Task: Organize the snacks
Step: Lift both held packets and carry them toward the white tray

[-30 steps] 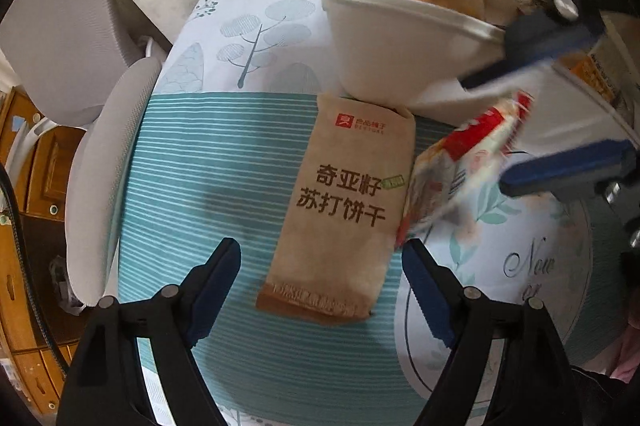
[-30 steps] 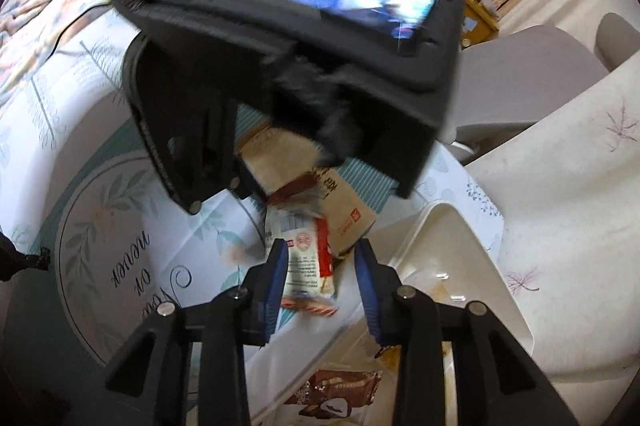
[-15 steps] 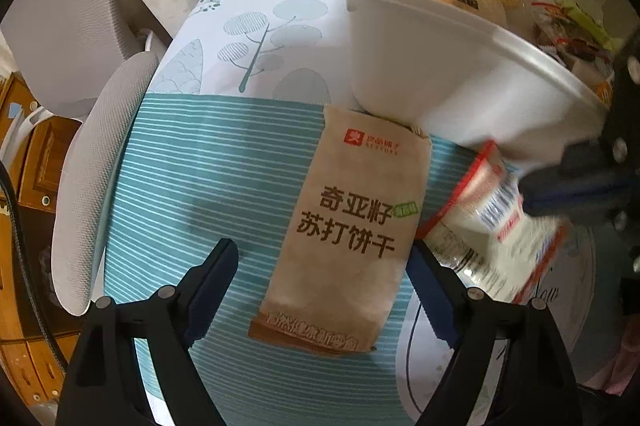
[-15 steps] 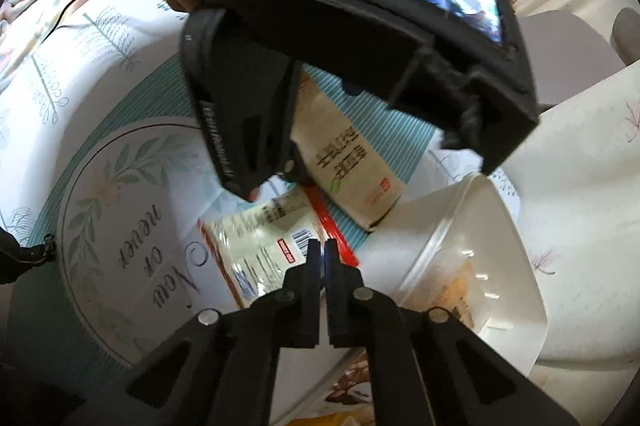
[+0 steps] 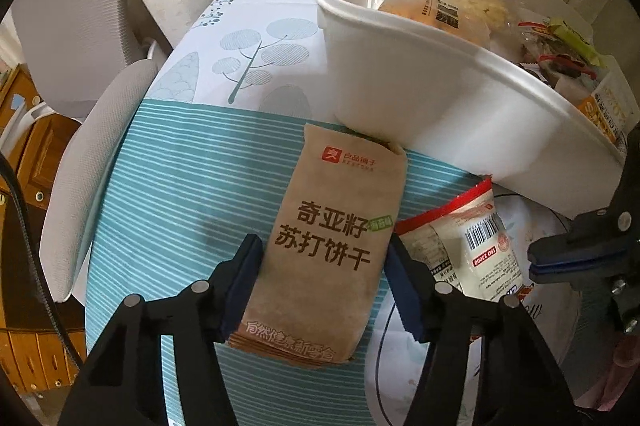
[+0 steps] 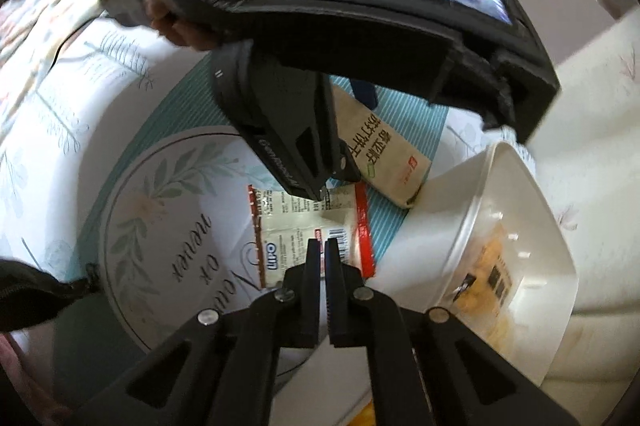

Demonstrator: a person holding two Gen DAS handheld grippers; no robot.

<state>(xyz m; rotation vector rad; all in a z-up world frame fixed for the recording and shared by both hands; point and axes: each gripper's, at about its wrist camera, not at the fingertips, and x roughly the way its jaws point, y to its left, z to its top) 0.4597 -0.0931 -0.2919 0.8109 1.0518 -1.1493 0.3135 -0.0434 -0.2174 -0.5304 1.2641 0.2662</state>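
Observation:
A brown cracker pack (image 5: 332, 238) lies flat on the striped teal cloth, its far end against the white bin (image 5: 400, 86). My left gripper (image 5: 323, 246) straddles it from above. Its jaws are closing and both blue pads touch the pack's long edges. Beside it lies a white-and-red snack packet (image 5: 468, 250), barcode side up. My right gripper (image 6: 323, 246) is shut, tips just over that packet (image 6: 296, 226); a pinch on its film does not show. From the left wrist view, the right gripper (image 5: 534, 262) sits at the packet's right edge.
The white bin (image 6: 500, 226) holds several wrapped snacks and stands at the table's far side. A grey chair (image 5: 80, 166) and a wooden cabinet (image 5: 24, 186) stand left of the table. A thin black cable (image 5: 380, 346) crosses the cloth. A hand (image 6: 176, 22) holds the left gripper.
The left jaws narrowed from wide apart onto the brown pack. The right jaws shut, and the white-and-red packet went from lifted and tilted to lying back-up beside the pack.

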